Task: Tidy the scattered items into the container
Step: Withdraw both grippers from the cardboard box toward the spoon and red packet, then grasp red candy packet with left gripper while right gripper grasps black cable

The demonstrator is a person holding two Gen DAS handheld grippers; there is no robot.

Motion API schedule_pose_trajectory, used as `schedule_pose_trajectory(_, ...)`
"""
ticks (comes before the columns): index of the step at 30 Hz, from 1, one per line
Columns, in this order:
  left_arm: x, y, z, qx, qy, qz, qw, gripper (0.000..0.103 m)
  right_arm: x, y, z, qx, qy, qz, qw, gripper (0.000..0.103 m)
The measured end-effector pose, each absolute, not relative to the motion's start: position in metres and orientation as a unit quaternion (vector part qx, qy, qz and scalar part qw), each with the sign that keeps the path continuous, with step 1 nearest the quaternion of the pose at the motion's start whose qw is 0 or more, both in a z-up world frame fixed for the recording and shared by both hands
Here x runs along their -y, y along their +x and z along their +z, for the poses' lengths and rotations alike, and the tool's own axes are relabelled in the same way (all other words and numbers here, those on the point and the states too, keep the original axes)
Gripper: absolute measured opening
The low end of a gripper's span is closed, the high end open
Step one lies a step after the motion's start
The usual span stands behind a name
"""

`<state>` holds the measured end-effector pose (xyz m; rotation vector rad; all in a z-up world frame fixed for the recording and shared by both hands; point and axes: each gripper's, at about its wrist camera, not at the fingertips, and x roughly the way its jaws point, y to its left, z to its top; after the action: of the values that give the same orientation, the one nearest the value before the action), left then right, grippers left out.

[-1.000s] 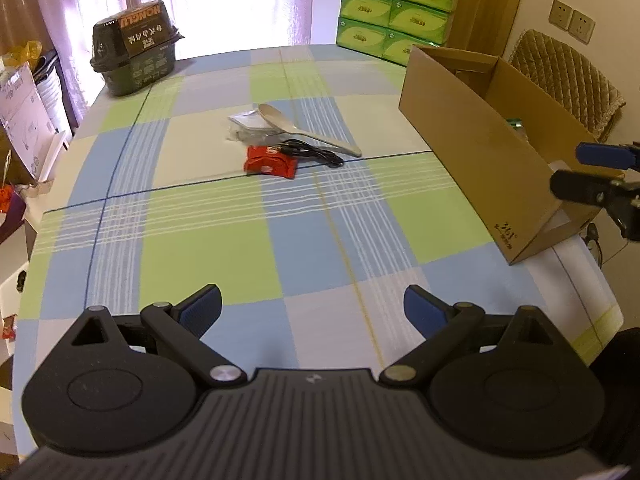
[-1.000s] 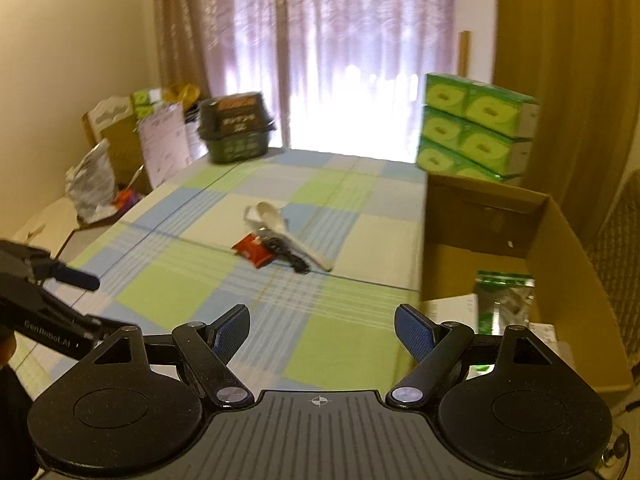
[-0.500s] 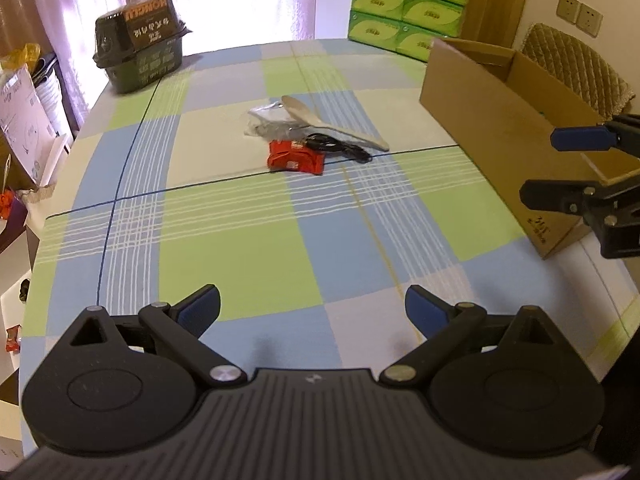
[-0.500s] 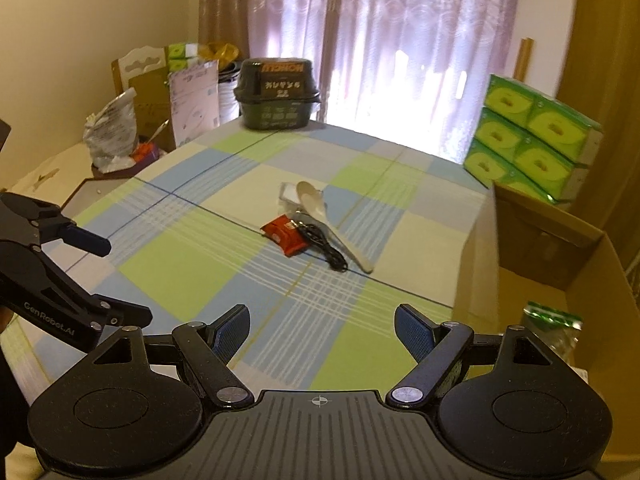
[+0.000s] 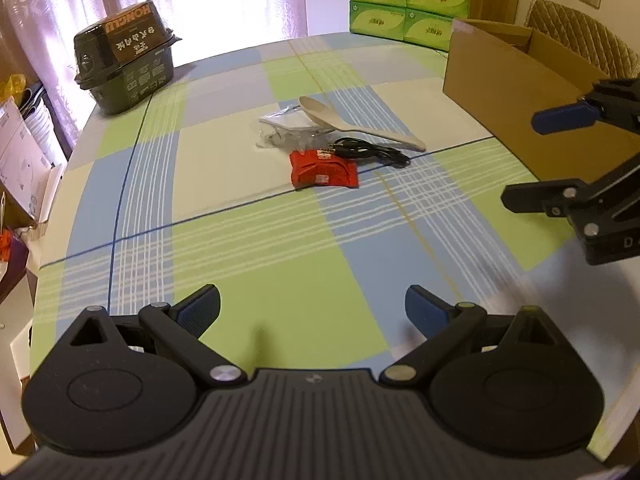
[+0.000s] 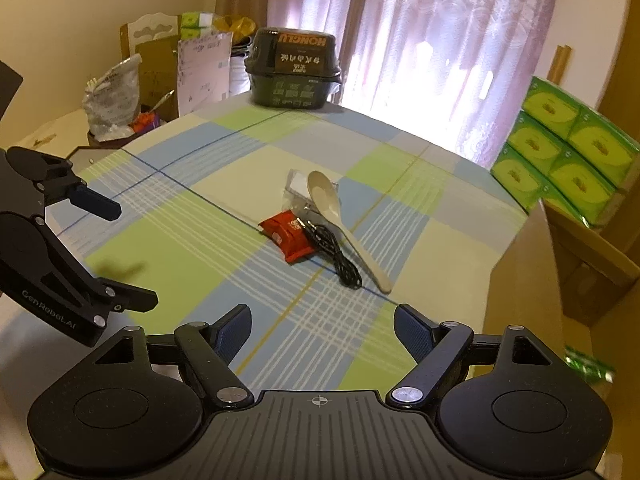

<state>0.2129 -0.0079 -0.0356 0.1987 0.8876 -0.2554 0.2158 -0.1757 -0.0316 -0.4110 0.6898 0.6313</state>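
Note:
Mid-table lie a red packet (image 5: 323, 168) (image 6: 289, 234), a coiled black cable (image 5: 370, 152) (image 6: 334, 254), a cream plastic spoon (image 5: 352, 122) (image 6: 340, 216) and a clear plastic bag (image 5: 286, 132) (image 6: 296, 194), all touching or overlapping. The open cardboard box (image 5: 516, 92) (image 6: 524, 292) stands on the right side of the table. My left gripper (image 5: 312, 308) (image 6: 132, 256) is open and empty, well short of the pile. My right gripper (image 6: 322, 330) (image 5: 524, 160) is open and empty too, between the pile and the box.
A checked tablecloth (image 5: 248, 248) covers the table. A dark lidded tub (image 5: 128, 68) (image 6: 294, 68) sits at the far edge. Green tissue packs (image 5: 404, 4) (image 6: 568, 148) are stacked behind the box. A padded chair (image 5: 584, 36) stands right; cluttered boxes and bags (image 6: 120, 100) stand left.
Both grippers have moved forward and turned toward the pile in the middle of the table. The box has slid to the right edge of both views. Both stay open and empty.

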Motion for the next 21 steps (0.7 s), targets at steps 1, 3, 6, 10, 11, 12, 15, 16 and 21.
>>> schedule_pose_trajectory(1, 0.008, 0.217, -0.037, -0.426, 0.097, -0.126, 0.89, 0.097, 0.173, 0.22, -0.034, -0.329, -0.197, 0.306, 0.872, 0.084)
schedule_pose_trajectory(3, 0.008, 0.226, -0.04, -0.424, 0.103, -0.129, 0.89, 0.097, 0.167, 0.23, -0.04, -0.329, -0.204, 0.308, 0.869, 0.084)
schedule_pose_trajectory(6, 0.01, 0.24, -0.044, -0.422, 0.11, -0.136, 0.889, 0.097, 0.16, 0.242, -0.047, -0.332, -0.21, 0.31, 0.866, 0.084)
schedule_pose_trajectory(10, 0.013, 0.258, -0.048, -0.419, 0.124, -0.148, 0.887, 0.097, 0.152, 0.258, -0.053, -0.338, -0.219, 0.314, 0.86, 0.077)
schedule_pose_trajectory(11, 0.013, 0.261, -0.048, -0.418, 0.127, -0.151, 0.887, 0.097, 0.151, 0.263, -0.055, -0.34, -0.222, 0.315, 0.858, 0.071)
schedule_pose_trajectory(12, 0.014, 0.266, -0.049, -0.417, 0.129, -0.156, 0.886, 0.097, 0.149, 0.268, -0.058, -0.345, -0.225, 0.318, 0.854, 0.065)
schedule_pose_trajectory(15, 0.016, 0.277, -0.052, -0.413, 0.134, -0.169, 0.885, 0.097, 0.145, 0.282, -0.064, -0.351, -0.23, 0.32, 0.849, 0.065)
schedule_pose_trajectory(16, 0.017, 0.281, -0.054, -0.412, 0.137, -0.173, 0.884, 0.097, 0.144, 0.286, -0.066, -0.352, -0.231, 0.322, 0.848, 0.064)
schedule_pose_trajectory(21, 0.024, 0.293, -0.063, -0.403, 0.162, -0.187, 0.881, 0.097, 0.141, 0.309, -0.073, -0.368, -0.234, 0.335, 0.835, 0.054)
